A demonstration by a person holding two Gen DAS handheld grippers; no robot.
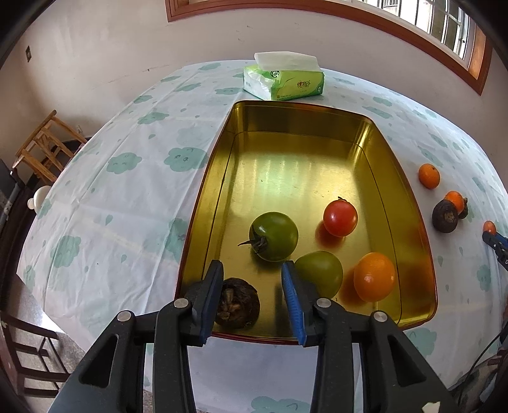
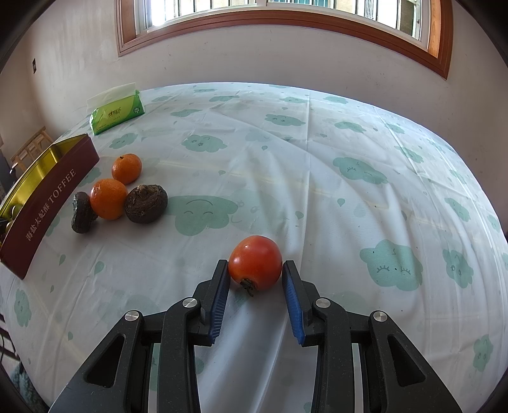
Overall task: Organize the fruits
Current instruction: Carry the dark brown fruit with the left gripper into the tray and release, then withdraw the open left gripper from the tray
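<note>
Red tomato [image 2: 255, 263] clamped between right claw [image 2: 255, 270] pads.

Four tomatoes [image 1: 340, 217], three oranges [image 1: 374, 276] (three dark fruits [image 1: 236, 303])

Daylight enters through the window [image 2: 285, 19] behind the tabletop's far edge, and both views are bright and evenly lit. The panes are blown out to near white. The gold tin [image 1: 412, 203] throws back pale vertical streaks of glare on its floor, and the fruit inside casts soft, warm-tinted shadows toward the near edge. On the cloth [image 2: 285, 159] shadows are faint and diffuse. Small highlights sit on the red tomato [image 2: 255, 262]. Fisheye distortion bows the tabletop into a dome and curves the window frame; black vignetting fills the corners. Focus is sharp throughout, without motion blur.
</note>
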